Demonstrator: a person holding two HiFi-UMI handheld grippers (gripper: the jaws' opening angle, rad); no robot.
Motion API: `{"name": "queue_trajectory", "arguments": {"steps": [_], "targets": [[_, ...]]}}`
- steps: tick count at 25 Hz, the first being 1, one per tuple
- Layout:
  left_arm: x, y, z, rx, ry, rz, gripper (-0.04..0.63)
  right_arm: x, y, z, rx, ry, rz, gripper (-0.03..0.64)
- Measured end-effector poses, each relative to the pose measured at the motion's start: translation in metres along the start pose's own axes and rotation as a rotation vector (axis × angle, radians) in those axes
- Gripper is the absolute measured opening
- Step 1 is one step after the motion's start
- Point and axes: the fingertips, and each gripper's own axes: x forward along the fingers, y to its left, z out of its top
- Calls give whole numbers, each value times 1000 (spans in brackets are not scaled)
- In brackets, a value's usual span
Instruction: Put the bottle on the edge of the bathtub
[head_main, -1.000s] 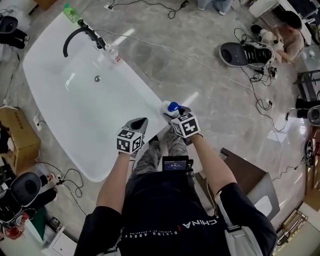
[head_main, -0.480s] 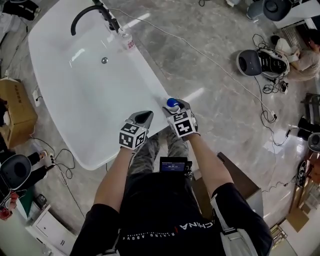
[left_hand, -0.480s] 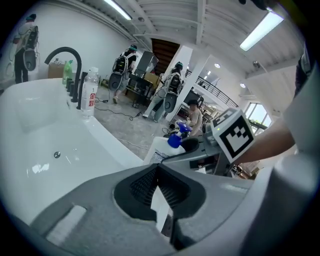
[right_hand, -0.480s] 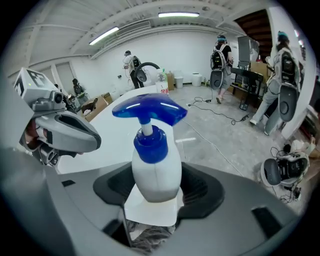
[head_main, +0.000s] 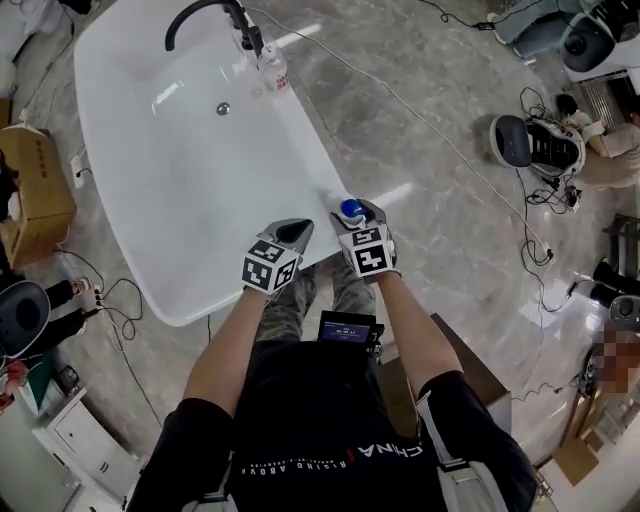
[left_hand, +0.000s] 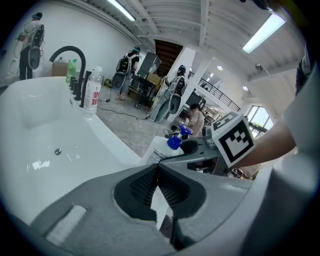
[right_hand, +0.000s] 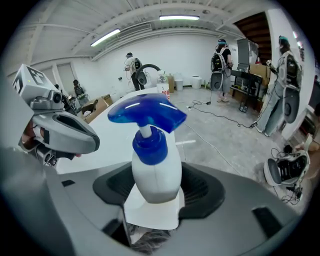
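Note:
My right gripper (head_main: 353, 218) is shut on a white bottle with a blue pump top (head_main: 349, 210), which it holds upright at the near right rim of the white bathtub (head_main: 312, 150). In the right gripper view the bottle (right_hand: 156, 172) fills the space between the jaws of that gripper (right_hand: 157, 186), with its pump head above. I cannot tell whether its base touches the rim. My left gripper (head_main: 293, 233) is shut on nothing, just left of the bottle over the tub's near end. The left gripper view shows the left gripper (left_hand: 156, 174) with its pads together and the bottle (left_hand: 159, 151) beyond it.
A black faucet (head_main: 205, 12) and a clear bottle with a red label (head_main: 272, 72) stand on the far rim, and the drain (head_main: 223, 108) is in the tub floor. A cardboard box (head_main: 40, 195) stands left of the tub. Cables and a backpack unit (head_main: 530, 145) lie on the floor to the right.
The head view has swung, so the tub now lies further right and up in the picture. The right gripper still holds the bottle at the tub's near right rim. The left gripper stays beside it.

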Motion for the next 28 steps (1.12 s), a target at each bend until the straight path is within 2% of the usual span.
{"name": "queue_trajectory", "arguments": {"steps": [7,16,19,22,24,28], "targets": [[-4,-1,2,0,-8,2,9,-5,3,1,21,-4,43,341],[-18,3,-2,-11,-4,9,9,-41,-6,4,45,-19,25,342],[-26,-2,1,5,-8,0,9,-64,-5,6,73,-24,26,267],[-34,-8,10,26,-22,-16,9,-87,-5,9,117,-14,32,137],[-37,-11,16,42,-32,-28,9,-98,-6,11,159,1,51,18],[-42,-22,20,87,-34,-61,9,-120,-8,15,208,-9,56,9]]}}
